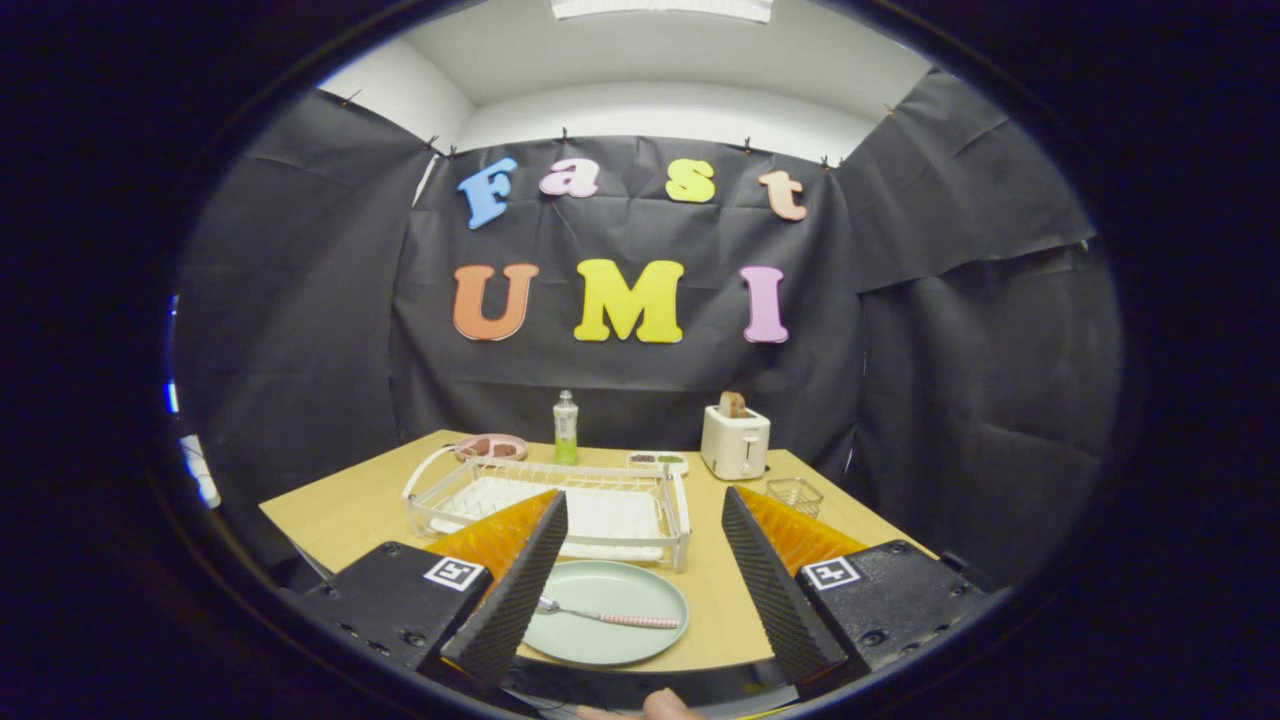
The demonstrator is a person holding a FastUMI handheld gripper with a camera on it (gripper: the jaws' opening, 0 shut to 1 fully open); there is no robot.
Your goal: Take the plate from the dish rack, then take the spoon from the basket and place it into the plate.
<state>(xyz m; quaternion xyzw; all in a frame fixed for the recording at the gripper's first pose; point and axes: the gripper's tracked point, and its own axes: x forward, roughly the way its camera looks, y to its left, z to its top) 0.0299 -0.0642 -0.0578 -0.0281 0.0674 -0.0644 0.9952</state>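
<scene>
Spoon point(608, 616), one metal piece with a pink striped handle, lay inside the single round pale green plate point(640, 590), bowl end toward the left finger. That plate sat on the tan wooden table point(350, 510) between the two ridged black fingers point(520, 590) of the gripper point(640, 590), whose jaws stood wide apart, released, gripping nothing. A fingertip of the person point(668, 706) showed just under the gripper.

Just behind the plate stood one white wire dish rack point(560, 500), nothing visible on its tray. Right of the rack sat one small wire basket point(795, 493), its contents too small to tell. Behind the rack were one pink dish point(492, 447), one clear bottle with green liquid point(566, 428), one small white tray point(657, 461) holding dark bits, and one white toaster point(735, 443) with bread standing in its slot. Black cloth walled the booth beyond.
</scene>
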